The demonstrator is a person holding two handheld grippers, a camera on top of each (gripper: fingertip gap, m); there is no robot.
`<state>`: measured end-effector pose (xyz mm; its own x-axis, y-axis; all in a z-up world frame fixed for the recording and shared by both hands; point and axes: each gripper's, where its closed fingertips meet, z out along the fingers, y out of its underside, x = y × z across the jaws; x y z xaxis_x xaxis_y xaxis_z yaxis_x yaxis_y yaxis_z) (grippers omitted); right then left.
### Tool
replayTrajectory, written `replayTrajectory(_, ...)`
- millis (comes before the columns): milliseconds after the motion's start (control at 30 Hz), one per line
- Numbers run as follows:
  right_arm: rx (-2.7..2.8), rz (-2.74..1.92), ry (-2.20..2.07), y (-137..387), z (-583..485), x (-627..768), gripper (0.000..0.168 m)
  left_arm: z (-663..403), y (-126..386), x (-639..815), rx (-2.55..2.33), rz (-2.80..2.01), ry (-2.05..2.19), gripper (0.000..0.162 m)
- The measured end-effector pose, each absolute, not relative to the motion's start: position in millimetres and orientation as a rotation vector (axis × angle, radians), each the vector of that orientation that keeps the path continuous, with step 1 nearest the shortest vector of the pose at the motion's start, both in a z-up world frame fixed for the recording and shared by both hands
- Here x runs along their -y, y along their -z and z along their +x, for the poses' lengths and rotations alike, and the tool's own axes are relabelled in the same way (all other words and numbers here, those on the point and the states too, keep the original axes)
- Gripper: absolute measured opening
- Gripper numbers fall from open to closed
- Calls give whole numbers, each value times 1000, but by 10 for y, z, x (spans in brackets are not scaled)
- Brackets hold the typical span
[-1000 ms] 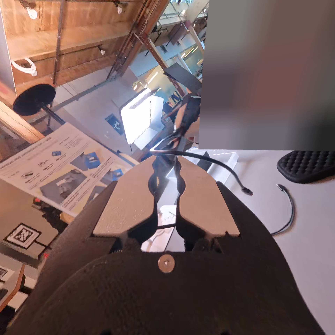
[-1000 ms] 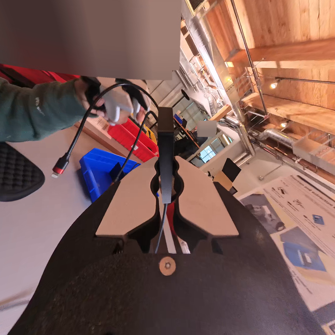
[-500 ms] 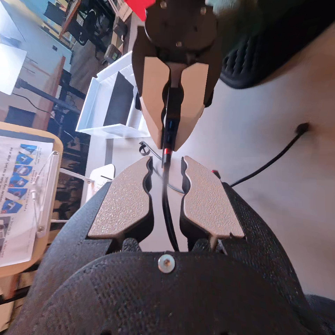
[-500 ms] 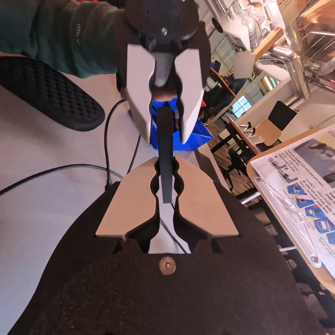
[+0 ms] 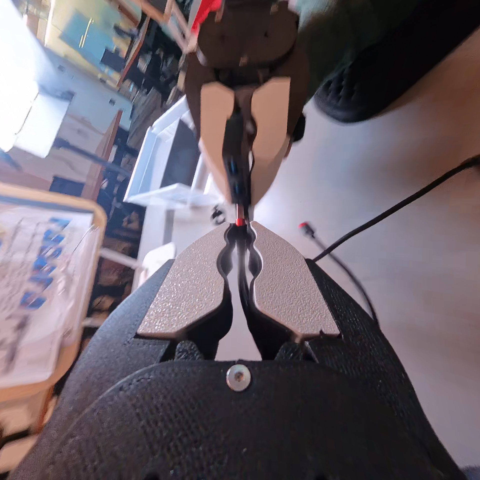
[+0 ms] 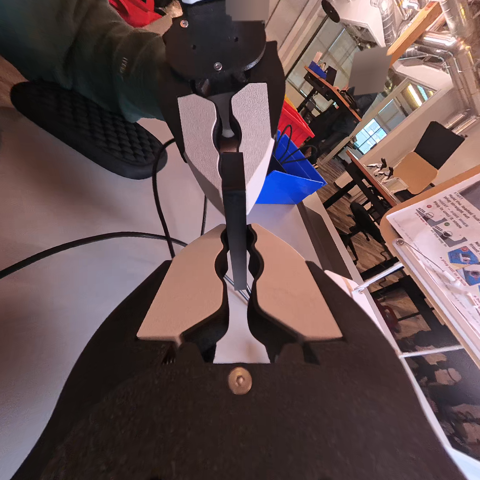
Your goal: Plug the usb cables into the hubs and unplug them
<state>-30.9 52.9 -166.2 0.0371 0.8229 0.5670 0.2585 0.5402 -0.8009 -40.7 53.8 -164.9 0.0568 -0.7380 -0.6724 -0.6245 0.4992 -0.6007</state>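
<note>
In the left wrist view my left gripper (image 5: 240, 225) is shut on a black USB cable (image 5: 242, 283), just behind its red-collared plug (image 5: 239, 221). The plug's metal tip touches the near end of a slim black hub (image 5: 235, 168) with blue ports. My right gripper (image 5: 242, 145) faces me and holds that hub. In the right wrist view my right gripper (image 6: 235, 228) is shut on the hub (image 6: 233, 207). The left gripper (image 6: 228, 145) sits at the hub's far end. How deep the plug sits is hidden.
A white table (image 5: 389, 181) lies below, with loose black cables (image 5: 389, 213) and a spare red-tipped plug (image 5: 304, 226). A black padded rest (image 6: 85, 130), a white tray (image 5: 168, 168), blue (image 6: 288, 187) and red (image 6: 296, 122) bins, and an instruction sheet (image 6: 446, 233) stand around. A green sleeve (image 6: 85, 46) is behind the left gripper. Left and right tips are no more than a few centimetres apart.
Both grippers have swung down from pointing at the ceiling and now face each other. The left gripper has closed further on the cable, and the plug has met the hub's end.
</note>
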Motion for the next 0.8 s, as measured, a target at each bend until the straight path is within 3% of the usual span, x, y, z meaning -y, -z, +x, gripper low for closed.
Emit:
replayTrajectory(33,1487,-1000,-542,1650,-197,-621,13,-577,1588,-648,-1597,-1206,55,9)
replayTrajectory(400,1365,-1098,-437,1644,242,-950,12,-1154,1622,-844,-1320,-1447,384,8)
replayTrajectory(567,1266,-1115,-390,1499,484,-1065,12,-1090,1897,-787,-1332,-1504,466,8)
replayTrajectory(800,1528,-1110,-309,1947,309,-873,12,-1139,1884,-844,-1294,-1516,457,8)
